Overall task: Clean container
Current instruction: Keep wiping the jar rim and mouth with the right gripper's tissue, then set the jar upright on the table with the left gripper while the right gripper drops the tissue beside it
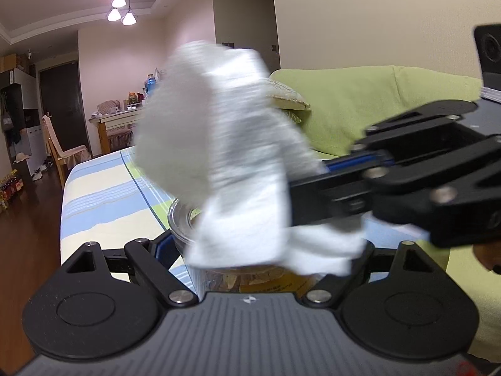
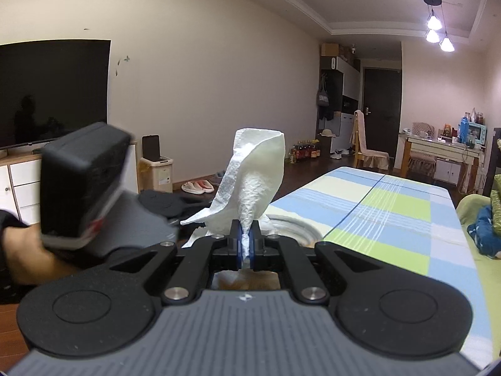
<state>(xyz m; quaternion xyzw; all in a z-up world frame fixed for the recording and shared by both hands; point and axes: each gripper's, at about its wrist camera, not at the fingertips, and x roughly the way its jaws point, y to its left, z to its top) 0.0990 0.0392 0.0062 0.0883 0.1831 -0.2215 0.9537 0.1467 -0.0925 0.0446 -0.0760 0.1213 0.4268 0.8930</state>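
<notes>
A clear plastic container (image 1: 180, 219) with a yellow label sits between the fingers of my left gripper (image 1: 264, 250), which is shut on its sides. Over its mouth hangs a crumpled white paper towel (image 1: 219, 141), blurred, hiding most of the opening. My right gripper (image 1: 294, 197) reaches in from the right and pinches that towel. In the right wrist view the right gripper (image 2: 246, 235) is shut on the paper towel (image 2: 253, 175), which stands up above the container's rim (image 2: 294, 227). The left gripper's body (image 2: 84, 188) and the hand (image 2: 28, 250) holding it are at the left.
A table with a blue, green and cream striped cloth (image 2: 391, 206) runs away beyond the container, its far edge (image 1: 103, 194) toward a wooden chair. A green sofa (image 1: 360, 103) lies to the right. A dark television (image 2: 53, 94) hangs on the left wall.
</notes>
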